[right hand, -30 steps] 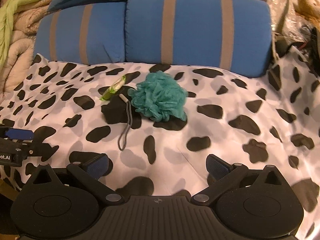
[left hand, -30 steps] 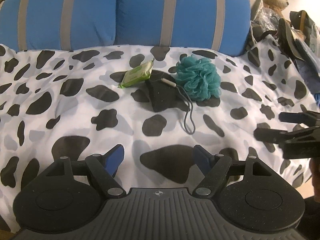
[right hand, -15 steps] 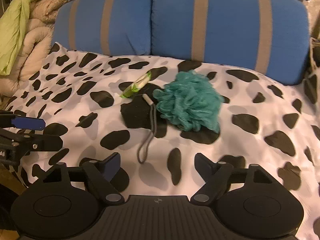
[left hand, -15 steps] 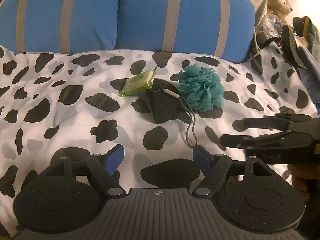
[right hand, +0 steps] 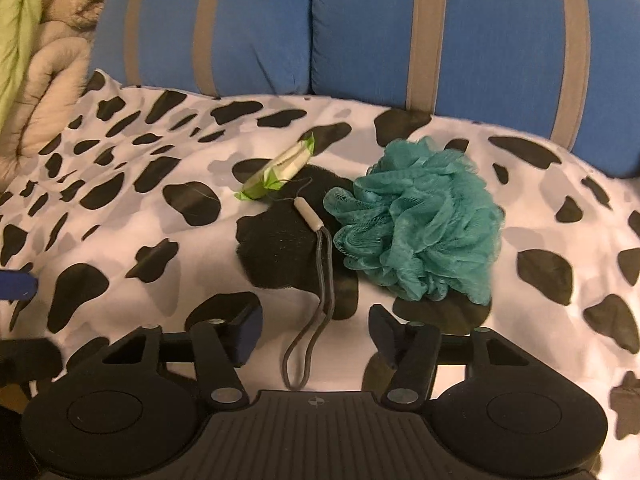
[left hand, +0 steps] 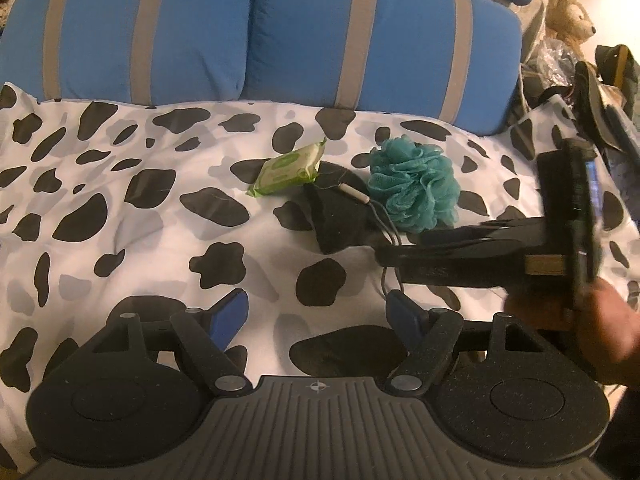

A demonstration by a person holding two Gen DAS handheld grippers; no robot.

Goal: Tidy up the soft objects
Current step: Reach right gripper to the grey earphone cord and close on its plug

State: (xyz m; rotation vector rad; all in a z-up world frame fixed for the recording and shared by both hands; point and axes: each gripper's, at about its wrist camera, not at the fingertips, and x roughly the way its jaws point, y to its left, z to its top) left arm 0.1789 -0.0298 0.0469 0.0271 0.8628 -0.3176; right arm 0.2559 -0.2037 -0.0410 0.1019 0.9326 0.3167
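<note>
The teal bath pouf (right hand: 418, 222) sits right of centre in the right wrist view, on the cow-print bedspread (right hand: 140, 184), with its grey hanging cord (right hand: 320, 280) trailing down toward the bottom of the frame. Just left of it lies a dark, flat cloth piece (right hand: 276, 248), and at that cloth's upper edge a green wipes packet (right hand: 280, 170). The right gripper (right hand: 316, 328) has its fingers closing, with the cord's loop lying between them but not yet pinched. The left gripper (left hand: 316, 316), at the bottom of its own view, holds its fingers apart over bare bedspread, gripping nothing. The pouf looks very light, springy and compressible, so it should squash rather than slip; its ruffled mesh gives purchase anywhere. The thin cord is the easier handle, though the pouf would probably swing from it.
</note>
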